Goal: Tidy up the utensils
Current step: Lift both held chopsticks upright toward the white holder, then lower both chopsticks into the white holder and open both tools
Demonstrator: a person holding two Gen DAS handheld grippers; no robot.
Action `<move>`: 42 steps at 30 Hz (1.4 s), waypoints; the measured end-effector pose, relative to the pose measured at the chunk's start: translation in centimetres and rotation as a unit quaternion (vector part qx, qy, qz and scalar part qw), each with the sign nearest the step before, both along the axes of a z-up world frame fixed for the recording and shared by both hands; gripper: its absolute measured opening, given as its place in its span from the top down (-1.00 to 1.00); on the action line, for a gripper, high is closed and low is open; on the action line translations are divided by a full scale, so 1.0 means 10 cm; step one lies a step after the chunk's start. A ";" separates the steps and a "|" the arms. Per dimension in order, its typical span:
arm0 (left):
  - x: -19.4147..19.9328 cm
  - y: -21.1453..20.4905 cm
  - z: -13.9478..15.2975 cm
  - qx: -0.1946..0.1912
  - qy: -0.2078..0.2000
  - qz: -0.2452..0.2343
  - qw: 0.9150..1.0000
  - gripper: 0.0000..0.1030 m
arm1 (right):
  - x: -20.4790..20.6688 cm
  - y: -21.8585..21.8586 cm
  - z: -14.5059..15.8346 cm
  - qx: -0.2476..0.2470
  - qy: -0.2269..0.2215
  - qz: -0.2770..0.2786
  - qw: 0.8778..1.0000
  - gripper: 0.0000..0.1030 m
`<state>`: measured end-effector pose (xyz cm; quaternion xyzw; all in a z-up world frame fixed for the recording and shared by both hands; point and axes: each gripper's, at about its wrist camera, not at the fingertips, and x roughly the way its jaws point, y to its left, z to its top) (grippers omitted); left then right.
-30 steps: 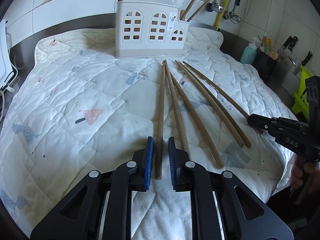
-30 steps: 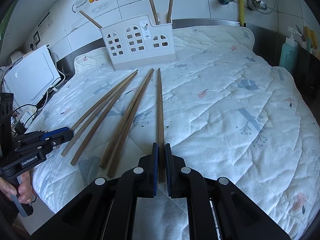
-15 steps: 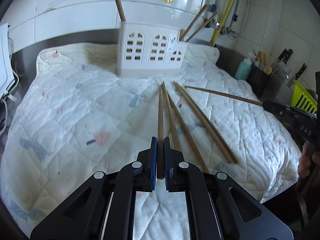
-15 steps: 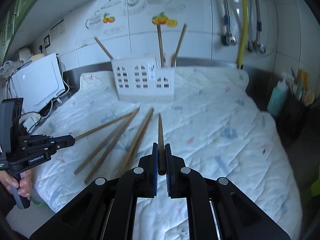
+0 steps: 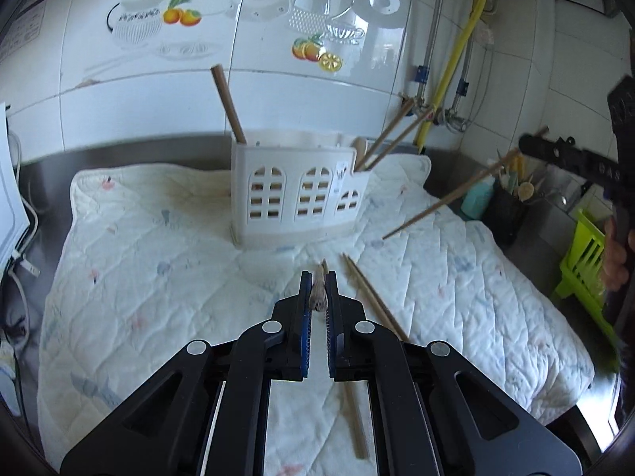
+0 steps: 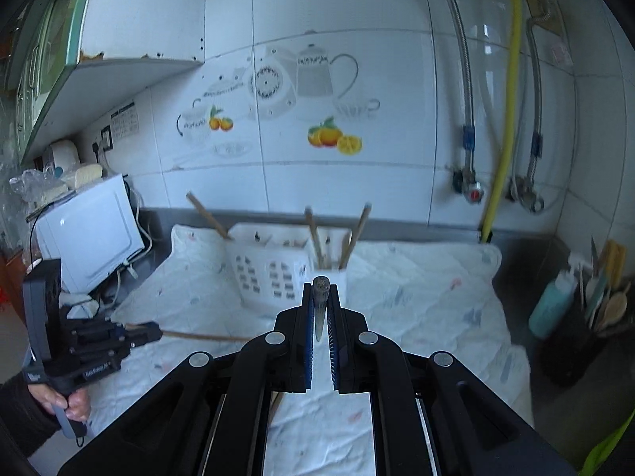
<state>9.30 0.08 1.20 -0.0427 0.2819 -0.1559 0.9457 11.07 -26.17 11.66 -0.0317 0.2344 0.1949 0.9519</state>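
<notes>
Nearest the left wrist camera, the left claw [image 5: 317, 297] is clamped on the butt end of a long brown wooden chopstick [image 5: 318, 297], which runs forward away from the lens so that little but its end shows. The right claw [image 6: 320, 301] grips a second wooden chopstick [image 6: 320, 293] the same way, seen almost end-on. Holding each stick by its thick end probably leaves the thin tip free to be steered down into a compartment.

Below the left claw, two more loose wooden chopsticks [image 5: 375, 301] lie on the white quilted cloth [image 5: 158, 258] that covers the desk, still to be collected. In the left view the right claw's stick [image 5: 448, 198] hangs in the air, slanting tip-down toward the cloth.

Further back stands the white plastic utensil holder with arched window cut-outs [image 5: 297, 194], its compartments already holding a few upright chopsticks [image 5: 228, 107]. Behind it rises the tiled wall with fruit and teapot decals [image 5: 313, 47].

A second ago both claws were low at the cloth, the left one still apart around its stick and the right already pinched. Since then the left has closed, both have risen with their sticks clear of the cloth, and fewer sticks remain lying.
</notes>
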 end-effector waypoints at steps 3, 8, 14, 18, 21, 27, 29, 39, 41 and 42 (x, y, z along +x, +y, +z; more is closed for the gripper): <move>0.10 -0.01 0.12 0.000 -0.008 -0.001 1.000 0.91 | 0.20 0.05 0.29 -0.011 -0.008 0.008 1.000 0.88; 0.29 -0.03 0.27 0.001 -0.019 -0.002 1.000 0.91 | 0.53 0.15 0.59 -0.024 -0.012 0.016 1.000 0.87; 0.46 -0.08 0.44 0.002 -0.033 -0.009 0.999 0.91 | 1.00 0.27 0.58 -0.038 0.016 0.009 0.999 0.87; 0.51 -0.10 0.58 0.002 -0.046 -0.011 0.999 0.91 | 1.29 0.31 0.44 -0.032 0.054 0.010 0.998 0.87; 0.55 -0.09 0.69 0.008 -0.055 -0.008 0.998 0.91 | 1.45 0.32 0.33 -0.018 0.078 0.013 0.997 0.86; 0.59 -0.04 1.01 0.005 -0.079 -0.008 0.997 0.91 | 1.43 0.28 0.30 -0.011 0.053 0.003 0.999 0.63; 0.58 -0.01 1.16 0.000 -0.090 -0.008 0.996 0.91 | 1.38 0.24 0.32 -0.012 0.042 -0.003 0.999 0.56; 0.59 0.04 1.77 0.027 -0.167 0.025 0.985 0.91 | 0.91 -0.01 0.29 0.008 0.005 -0.016 1.000 0.44; 0.67 0.02 1.79 0.034 -0.167 0.033 0.985 0.91 | 0.81 -0.03 0.23 0.013 0.007 -0.010 1.000 0.44; 0.72 0.02 1.79 0.036 -0.165 0.035 0.985 0.91 | 0.75 -0.04 0.19 0.014 0.006 -0.010 1.000 0.43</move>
